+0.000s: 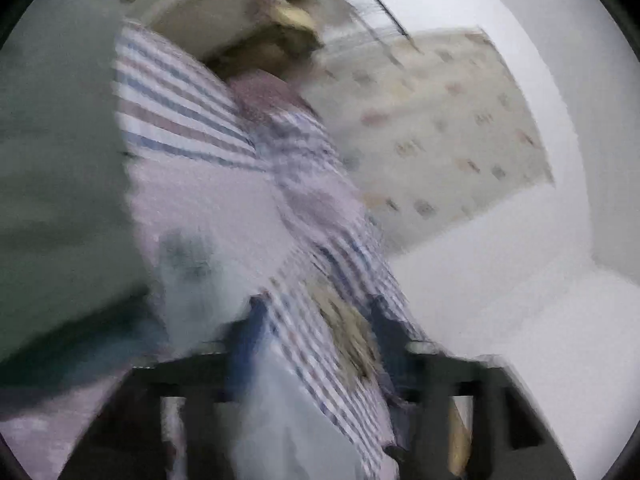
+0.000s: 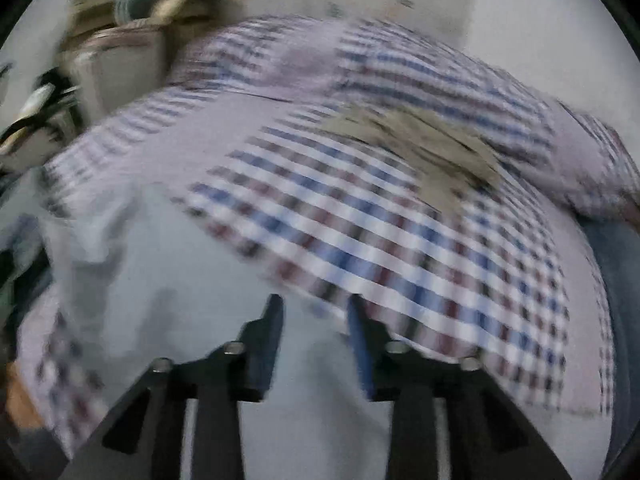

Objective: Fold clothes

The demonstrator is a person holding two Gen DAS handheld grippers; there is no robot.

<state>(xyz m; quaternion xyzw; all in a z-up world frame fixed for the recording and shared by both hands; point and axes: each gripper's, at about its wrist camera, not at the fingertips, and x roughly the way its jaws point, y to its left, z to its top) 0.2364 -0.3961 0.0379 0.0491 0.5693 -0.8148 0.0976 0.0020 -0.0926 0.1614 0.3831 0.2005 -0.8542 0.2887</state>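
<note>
on the right wrist view alone, checked shirt (image 2: 360, 216) spreads wide, blurred

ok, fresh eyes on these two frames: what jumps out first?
The checked shirt in blue, red and white fills the right wrist view, a tan patch on its upper middle. The right gripper sits open at its near edge. Both views are motion-blurred; in the left view cloth covers the left gripper.

We see the checked shirt (image 2: 360, 216) filling the space ahead of the right tool (image 2: 314, 312), draping between the left tool's (image 1: 316, 344) fingers. Open white surface (image 1: 520, 320) lies to its right; boxes (image 2: 120, 40) crowd the far left.
</note>
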